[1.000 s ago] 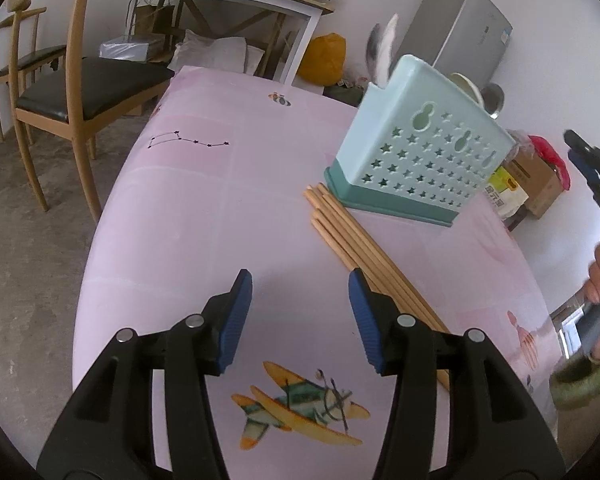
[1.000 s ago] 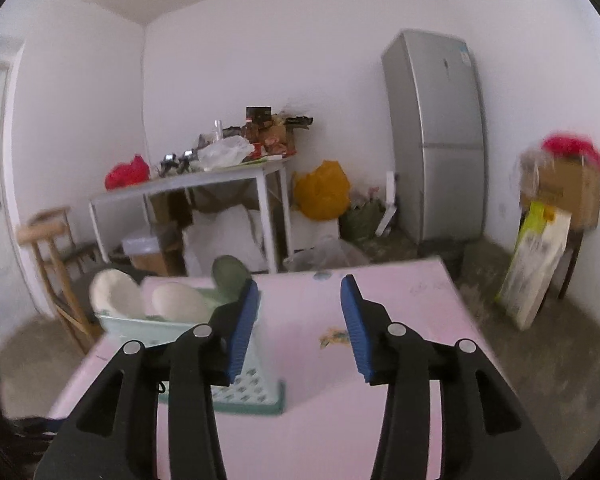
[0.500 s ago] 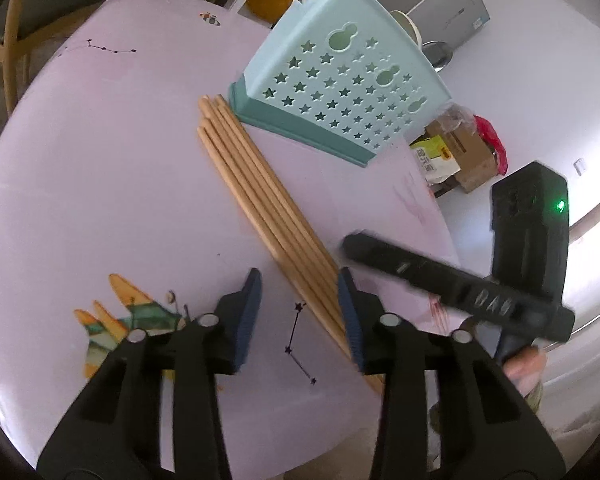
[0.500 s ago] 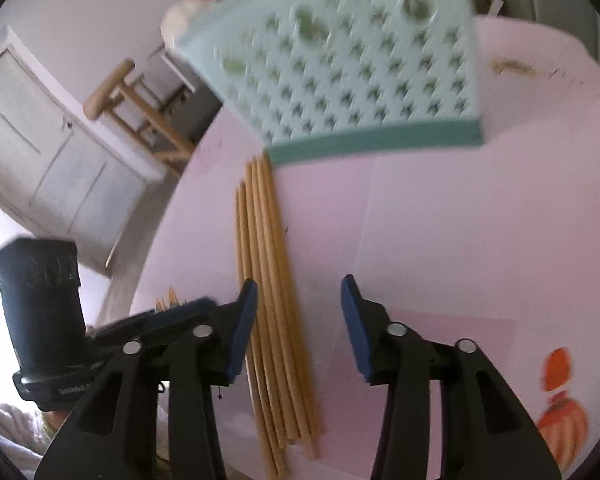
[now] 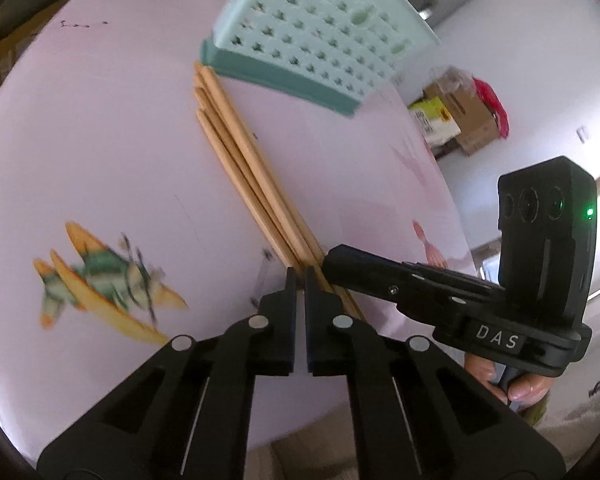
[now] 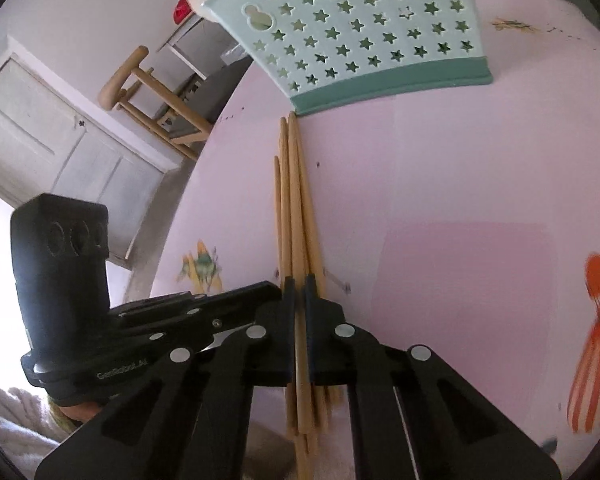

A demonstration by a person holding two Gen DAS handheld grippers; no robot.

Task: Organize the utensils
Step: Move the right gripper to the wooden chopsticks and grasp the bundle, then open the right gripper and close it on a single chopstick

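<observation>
Both grippers dropped onto chopsticks [image 6: 296,216]; holder [image 6: 364,36] just beyond.

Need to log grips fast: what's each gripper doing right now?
Left gripper: closed, tips at the chopsticks; whether it holds one cannot be told.
Right gripper: closed on one chopstick.

Bright daylight, strong fisheye edge distortion, slight motion blur.
</observation>
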